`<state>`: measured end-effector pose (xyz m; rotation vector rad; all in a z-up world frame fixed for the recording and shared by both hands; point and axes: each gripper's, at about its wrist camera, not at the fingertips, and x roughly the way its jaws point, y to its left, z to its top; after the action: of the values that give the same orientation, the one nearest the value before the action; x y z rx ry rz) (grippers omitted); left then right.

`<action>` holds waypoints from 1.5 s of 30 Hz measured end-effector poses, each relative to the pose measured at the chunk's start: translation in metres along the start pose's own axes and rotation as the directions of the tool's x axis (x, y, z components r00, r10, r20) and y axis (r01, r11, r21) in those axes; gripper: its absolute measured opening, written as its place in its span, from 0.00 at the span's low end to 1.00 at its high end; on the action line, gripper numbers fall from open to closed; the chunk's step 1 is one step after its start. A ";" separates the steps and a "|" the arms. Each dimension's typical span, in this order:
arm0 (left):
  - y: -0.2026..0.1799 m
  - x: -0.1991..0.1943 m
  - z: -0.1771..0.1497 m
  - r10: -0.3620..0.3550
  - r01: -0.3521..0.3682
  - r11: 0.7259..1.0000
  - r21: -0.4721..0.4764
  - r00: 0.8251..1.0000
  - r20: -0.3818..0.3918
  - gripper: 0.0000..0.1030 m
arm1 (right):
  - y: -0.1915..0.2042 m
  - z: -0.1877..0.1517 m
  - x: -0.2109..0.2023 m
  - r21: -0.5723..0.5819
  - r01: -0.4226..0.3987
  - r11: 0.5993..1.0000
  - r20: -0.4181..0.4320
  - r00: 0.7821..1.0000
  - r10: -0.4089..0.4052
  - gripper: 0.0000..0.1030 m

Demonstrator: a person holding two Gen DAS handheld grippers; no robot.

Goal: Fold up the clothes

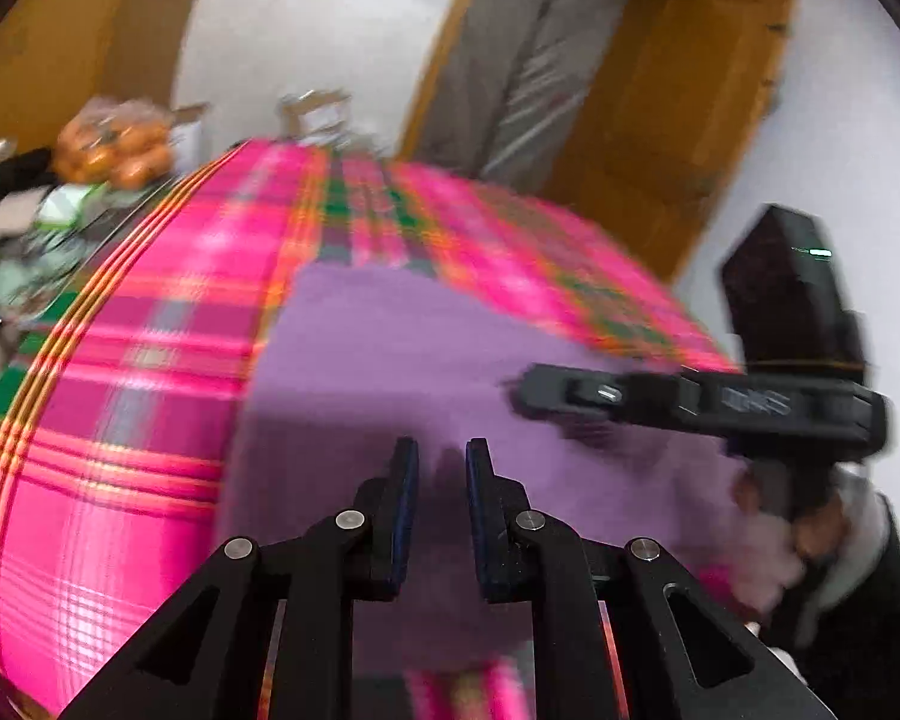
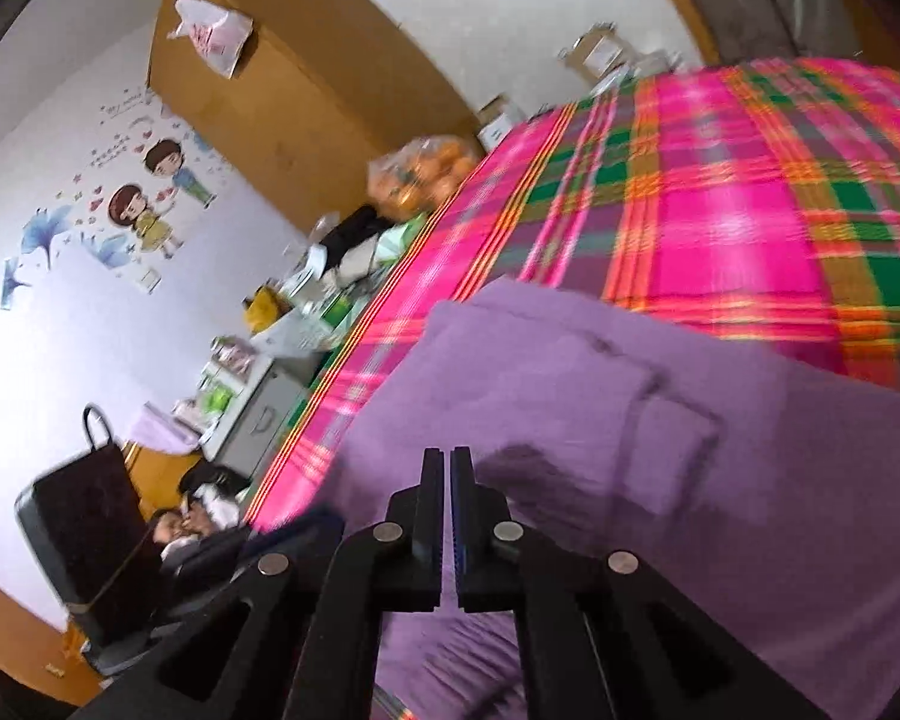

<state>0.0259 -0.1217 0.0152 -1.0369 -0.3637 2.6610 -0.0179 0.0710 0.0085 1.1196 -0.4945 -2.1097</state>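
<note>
We see the purple garment (image 1: 402, 360) spread flat on the pink plaid bedcover (image 1: 150, 360), which covers a bed. In the left wrist view our left tool (image 1: 442, 468) hovers over the garment with its jaws a little apart and nothing between them. Only this view shows the right tool (image 1: 528, 390) from the side, reaching in over the cloth, and the wooden door (image 1: 660, 120) behind. The right wrist view shows that tool's jaws nearly together with nothing clamped, a chest pocket (image 2: 672, 450) on the garment and cartoon wall stickers (image 2: 144, 204). A clear bag of oranges (image 2: 426, 174) sits beside the bed.
</note>
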 end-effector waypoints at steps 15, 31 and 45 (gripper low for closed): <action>0.005 0.009 0.014 0.016 -0.016 1.000 -0.021 1.000 0.006 0.15 | -0.034 0.015 -0.008 0.162 0.045 0.986 0.084 0.995 -0.059 0.03; 0.004 0.013 0.012 -0.026 0.026 0.999 -0.026 1.000 -0.011 0.15 | -0.034 0.017 -0.015 0.107 0.136 0.985 0.112 0.983 -0.148 0.04; -0.046 0.005 -0.042 -0.082 0.084 0.991 0.100 0.996 -0.017 0.15 | 0.020 -0.054 -0.029 -0.227 0.196 0.954 0.061 0.981 -0.187 0.10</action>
<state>0.0581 -0.0716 -0.0027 -0.9857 -0.2606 2.5692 0.0464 0.0776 0.0065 1.0270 -0.1543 -2.2909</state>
